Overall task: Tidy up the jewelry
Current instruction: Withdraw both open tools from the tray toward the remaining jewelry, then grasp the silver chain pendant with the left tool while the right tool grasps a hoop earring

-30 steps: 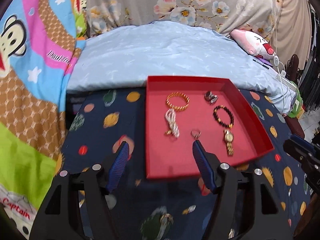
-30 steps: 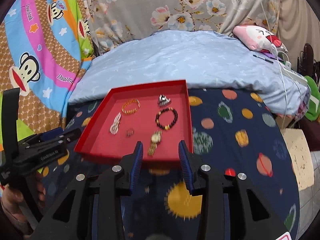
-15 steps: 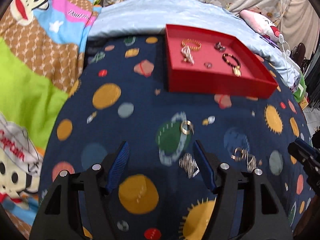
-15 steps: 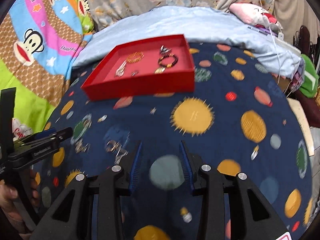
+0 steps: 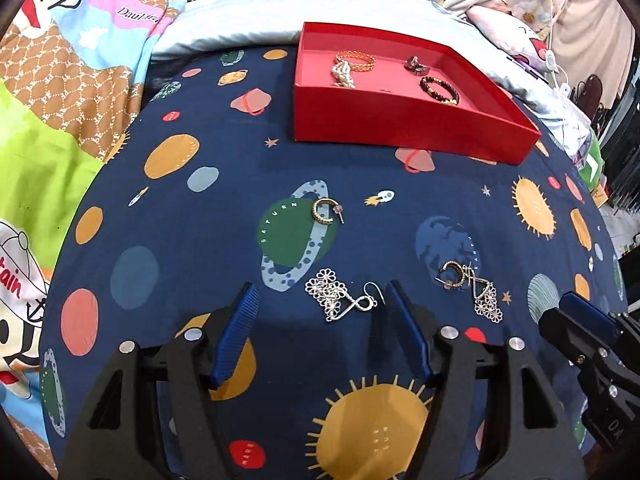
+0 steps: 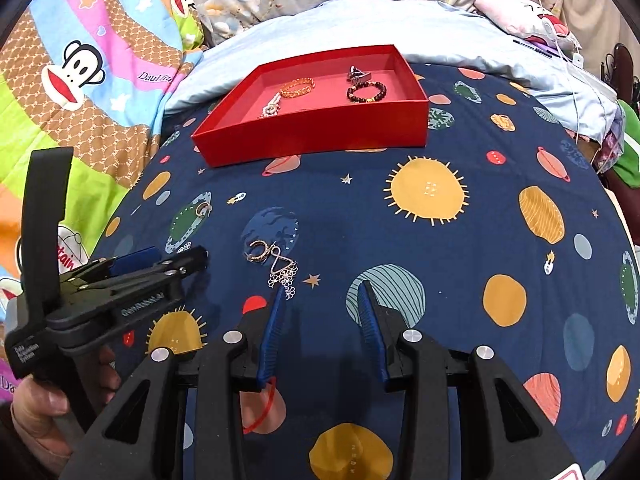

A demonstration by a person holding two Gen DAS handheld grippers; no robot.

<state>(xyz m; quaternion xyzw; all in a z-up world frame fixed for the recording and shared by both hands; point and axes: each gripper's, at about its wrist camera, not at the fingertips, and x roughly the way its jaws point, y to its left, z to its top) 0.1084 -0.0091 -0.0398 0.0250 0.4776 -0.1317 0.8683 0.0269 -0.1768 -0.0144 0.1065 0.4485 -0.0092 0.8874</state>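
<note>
A red tray (image 5: pixel 408 120) (image 6: pixel 312 136) at the far side of the planet-print cloth holds a gold bangle (image 5: pixel 355 59), a pearl piece (image 5: pixel 343 73), a dark bead bracelet (image 5: pixel 439 90) and a silver clip (image 5: pixel 416 64). On the cloth lie a gold hoop earring (image 5: pixel 326 211), a silver flower drop earring (image 5: pixel 340 300) and a tangled hoop with a second flower earring (image 5: pixel 470 284) (image 6: pixel 276 262). My left gripper (image 5: pixel 320 300) is open, with the silver flower earring between its fingers. My right gripper (image 6: pixel 320 292) is open and empty, just right of the tangled pair.
The cloth (image 6: pixel 440 240) covers a bed with a light blue quilt (image 5: pixel 320 12) behind the tray. Cartoon bedding (image 5: pixel 60 80) lies to the left and a pink pillow (image 6: pixel 520 16) at the far right. The left gripper's body (image 6: pixel 100 292) shows in the right wrist view.
Both grippers have pulled back from the red tray toward the near side of the cloth and lowered. The loose earrings came into view close to the fingers. Both stayed open.
</note>
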